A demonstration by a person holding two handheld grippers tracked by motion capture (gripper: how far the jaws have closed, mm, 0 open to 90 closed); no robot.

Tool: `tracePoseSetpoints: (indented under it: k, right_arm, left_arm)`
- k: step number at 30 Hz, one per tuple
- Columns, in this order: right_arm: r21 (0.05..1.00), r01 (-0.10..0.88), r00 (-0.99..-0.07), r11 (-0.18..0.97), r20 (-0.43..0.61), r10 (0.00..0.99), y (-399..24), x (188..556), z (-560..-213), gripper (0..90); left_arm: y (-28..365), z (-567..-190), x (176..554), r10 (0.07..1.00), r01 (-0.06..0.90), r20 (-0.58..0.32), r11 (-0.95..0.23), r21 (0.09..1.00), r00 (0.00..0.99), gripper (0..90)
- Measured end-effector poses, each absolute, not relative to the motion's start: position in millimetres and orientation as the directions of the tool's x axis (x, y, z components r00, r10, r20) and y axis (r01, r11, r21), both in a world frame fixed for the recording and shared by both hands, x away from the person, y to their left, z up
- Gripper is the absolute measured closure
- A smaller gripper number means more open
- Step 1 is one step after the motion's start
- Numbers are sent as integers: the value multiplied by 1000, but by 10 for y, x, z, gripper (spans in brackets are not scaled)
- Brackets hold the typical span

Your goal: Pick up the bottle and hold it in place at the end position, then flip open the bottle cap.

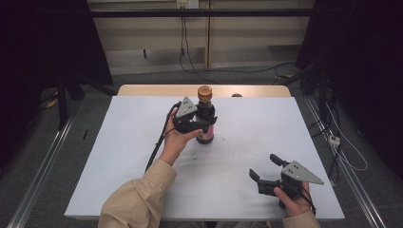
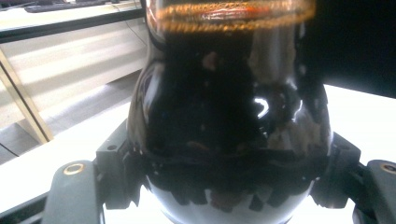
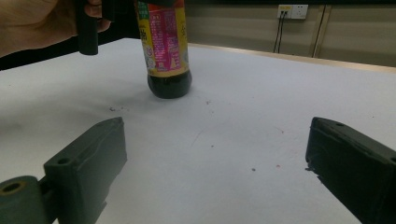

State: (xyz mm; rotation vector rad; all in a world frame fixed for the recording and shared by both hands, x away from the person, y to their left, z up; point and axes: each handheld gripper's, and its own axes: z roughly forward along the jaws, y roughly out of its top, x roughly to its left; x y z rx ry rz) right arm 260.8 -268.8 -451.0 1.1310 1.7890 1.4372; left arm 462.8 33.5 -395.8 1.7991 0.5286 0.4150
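**Risk check: bottle grip, L side**

We found the L gripper (image 1: 203, 124) clamped on the bottle (image 1: 206, 118) at its shoulder, bottle upright on the table (image 1: 247, 137), mid-far area. R gripper (image 1: 266, 167) sat wide, holding nothing, well apart near the front edge.

Risks, in our judgement:
- Glossy curved glass w/ narrow pad contact: bottle could slip or rotate if lifted fast.
- Grip sat high on the body: a sideways pull could tip it.
- Cap (image 1: 205, 92) on; if loose, a tilt could leak dark liquid onto the table.
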Motion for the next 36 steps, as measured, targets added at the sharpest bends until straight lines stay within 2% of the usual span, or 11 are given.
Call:
tracePoseSetpoints:
  k: [5,21,36]
  right_arm:
    - [961,267,-482,72,68,874,-2661,2686,-4481,38]
    - [947,311,-511,79,96,854,-2538,2919,-4372,36]
    - [933,346,-526,104,100,845,-2420,3138,-4241,34]
  left_arm:
    - [336,-3973,4630,553,174,-24,-221,960,833,261]
    - [327,-3976,4608,560,155,4,-236,959,828,266]
    - [328,-3976,4604,566,179,-18,-230,957,824,271]
